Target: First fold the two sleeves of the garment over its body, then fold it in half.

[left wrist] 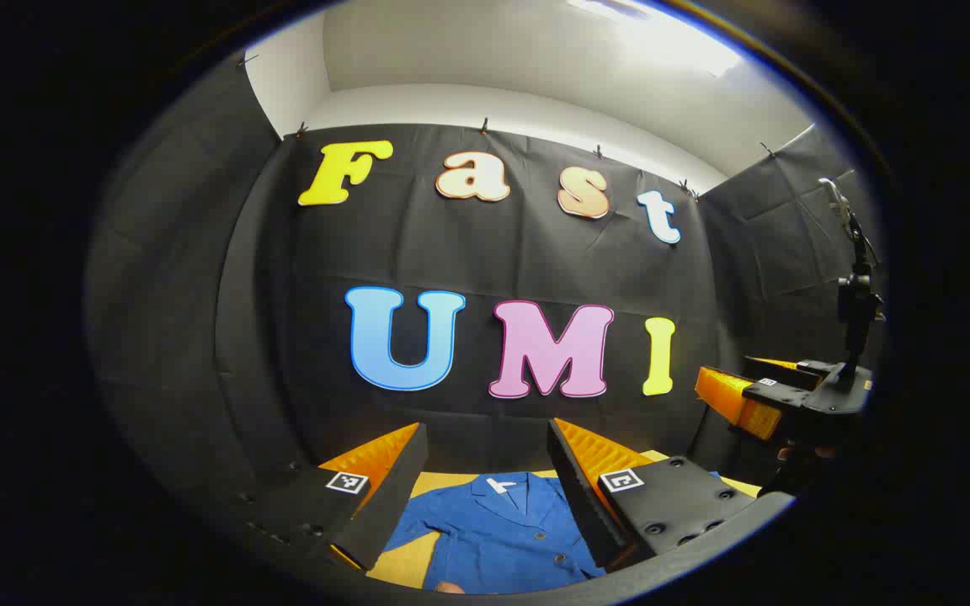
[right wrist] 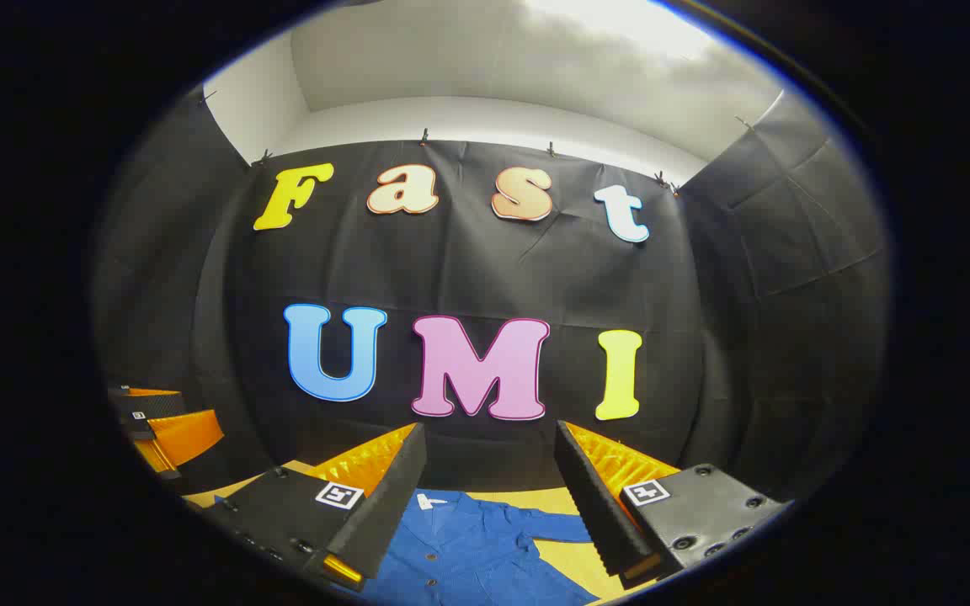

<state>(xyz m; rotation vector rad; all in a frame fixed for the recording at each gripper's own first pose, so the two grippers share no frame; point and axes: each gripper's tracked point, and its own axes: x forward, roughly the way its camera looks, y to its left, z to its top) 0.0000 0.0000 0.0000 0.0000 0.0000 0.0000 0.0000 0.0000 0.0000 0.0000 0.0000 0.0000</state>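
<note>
A blue buttoned jacket lies flat on a tan table, collar toward the back wall, one sleeve spread out to the left. My left gripper hovers above it, open, nothing between its fingers. In the right gripper view the same blue jacket lies below my right gripper, which is also open and empty; a sleeve stretches to the right. The right gripper also appears at the right edge of the left gripper view, and the left gripper at the left edge of the right gripper view.
The black cloth wall stands close behind the table. A black stand with a mounted device rises at the far right of the left gripper view. A fingertip peeks in at the bottom of that view.
</note>
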